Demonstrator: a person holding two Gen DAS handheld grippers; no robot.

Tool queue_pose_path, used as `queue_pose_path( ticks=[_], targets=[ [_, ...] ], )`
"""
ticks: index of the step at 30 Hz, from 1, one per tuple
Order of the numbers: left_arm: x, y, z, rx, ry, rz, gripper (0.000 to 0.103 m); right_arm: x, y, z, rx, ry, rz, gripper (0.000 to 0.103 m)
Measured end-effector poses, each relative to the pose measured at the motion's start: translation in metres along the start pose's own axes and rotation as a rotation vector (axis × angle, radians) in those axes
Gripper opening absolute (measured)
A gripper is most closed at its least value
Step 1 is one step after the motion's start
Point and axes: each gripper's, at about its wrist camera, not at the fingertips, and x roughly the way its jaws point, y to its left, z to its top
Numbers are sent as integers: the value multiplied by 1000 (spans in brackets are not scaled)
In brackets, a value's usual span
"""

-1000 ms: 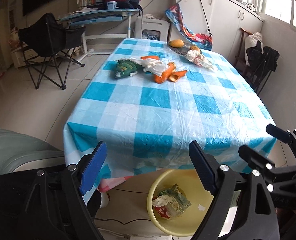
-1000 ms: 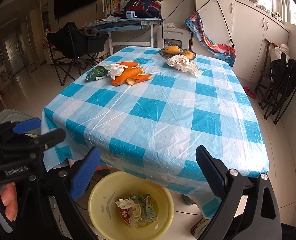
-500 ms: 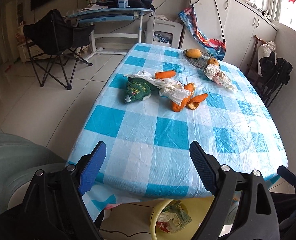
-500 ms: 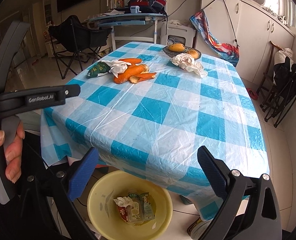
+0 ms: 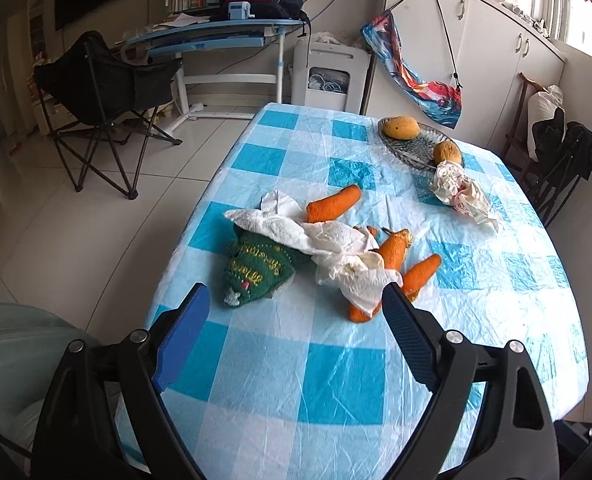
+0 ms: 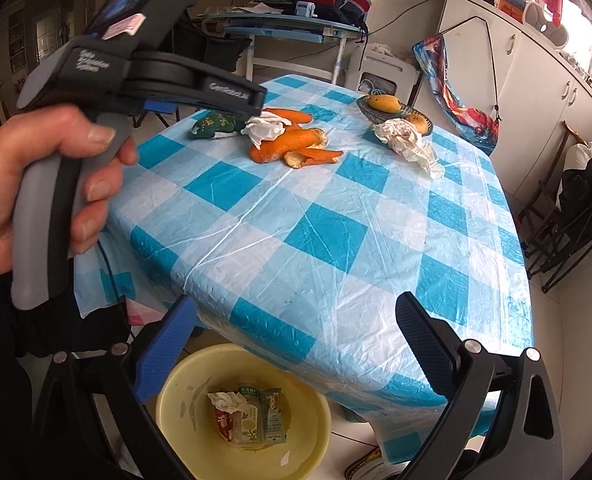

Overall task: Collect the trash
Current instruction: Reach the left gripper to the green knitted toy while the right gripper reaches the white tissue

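Trash, a crumpled white paper towel (image 5: 336,248), lies on the desk (image 5: 336,380) among carrots (image 5: 333,209), and both the left tongs (image 5: 296,332) and right tongs (image 6: 292,344) are wide and empty, so pinch only the paper.

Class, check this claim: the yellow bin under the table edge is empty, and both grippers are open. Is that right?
Not quite. The yellow bin is not empty: the right wrist view shows a crumpled tissue and packets in it. The left gripper and right gripper are indeed open.
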Motion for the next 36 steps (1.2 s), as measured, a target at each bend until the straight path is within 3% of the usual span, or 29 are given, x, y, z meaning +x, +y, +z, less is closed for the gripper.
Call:
queue_pose_path(
  ticks=[17,25,36],
  targets=[
    [72,-6,26,-25,55,43,90,16,-1,9,-25,34,34,95],
    [86,-11,30,-17,77,11,89,26,-5,14,-30,53,46,95],
    [75,-29,17,63,100,-143,40,32,-13,16,7,70,69,95]
  ],
)
